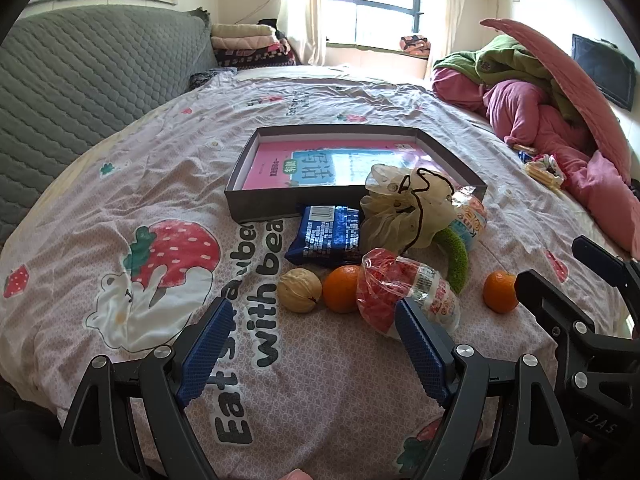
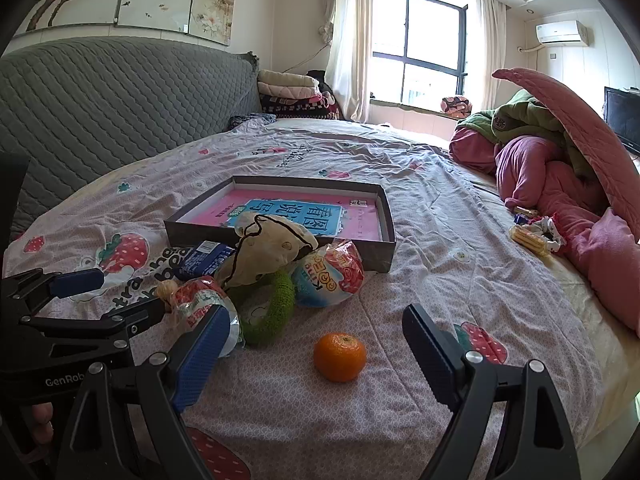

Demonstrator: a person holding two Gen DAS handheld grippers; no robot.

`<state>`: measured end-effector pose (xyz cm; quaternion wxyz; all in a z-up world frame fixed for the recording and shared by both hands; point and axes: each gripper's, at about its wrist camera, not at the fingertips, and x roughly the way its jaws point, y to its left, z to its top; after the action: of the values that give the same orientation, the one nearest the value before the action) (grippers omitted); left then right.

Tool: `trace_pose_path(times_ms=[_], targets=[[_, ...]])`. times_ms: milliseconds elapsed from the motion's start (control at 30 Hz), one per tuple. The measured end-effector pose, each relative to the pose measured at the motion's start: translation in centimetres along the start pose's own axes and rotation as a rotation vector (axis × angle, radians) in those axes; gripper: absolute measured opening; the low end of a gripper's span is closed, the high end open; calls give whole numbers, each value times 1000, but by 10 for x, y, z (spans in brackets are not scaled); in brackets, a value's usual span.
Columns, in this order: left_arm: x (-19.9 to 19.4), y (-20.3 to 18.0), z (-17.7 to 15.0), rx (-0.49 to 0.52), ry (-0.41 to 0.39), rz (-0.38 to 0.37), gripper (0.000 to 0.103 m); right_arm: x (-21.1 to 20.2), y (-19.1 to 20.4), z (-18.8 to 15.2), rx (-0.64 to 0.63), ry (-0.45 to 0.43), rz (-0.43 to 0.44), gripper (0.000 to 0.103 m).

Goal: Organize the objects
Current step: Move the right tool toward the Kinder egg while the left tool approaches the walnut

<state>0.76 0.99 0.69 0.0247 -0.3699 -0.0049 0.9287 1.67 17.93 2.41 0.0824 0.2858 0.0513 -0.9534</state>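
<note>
Left gripper [image 1: 310, 332] and right gripper [image 2: 316, 344] both gape wide, holding nothing. Walnut [image 1: 299, 290], oranges [image 1: 342, 289] and packets [image 1: 325, 235] lie near the tray [image 1: 256, 210].

Book [image 1: 320, 160] lies in tray [image 1: 260, 210]; snacks [image 1: 324, 236] heaped before it

Two low wrist views, shared bed [image 1: 360, 392]

Left gripper [image 1: 310, 344] and right gripper [image 2: 316, 354] — jaws wide apart, empty, both tilted downward.
</note>
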Motion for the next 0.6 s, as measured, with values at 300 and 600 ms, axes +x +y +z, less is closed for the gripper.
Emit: trace_pose_path(times_ms=[300,600], targets=[[1,8,-1,-6,8,12,84,-1,1,0,-5,-3,2,88],[0,21,-4,-22,11,27,84,-2,7,2,-25,-15,8,88]])
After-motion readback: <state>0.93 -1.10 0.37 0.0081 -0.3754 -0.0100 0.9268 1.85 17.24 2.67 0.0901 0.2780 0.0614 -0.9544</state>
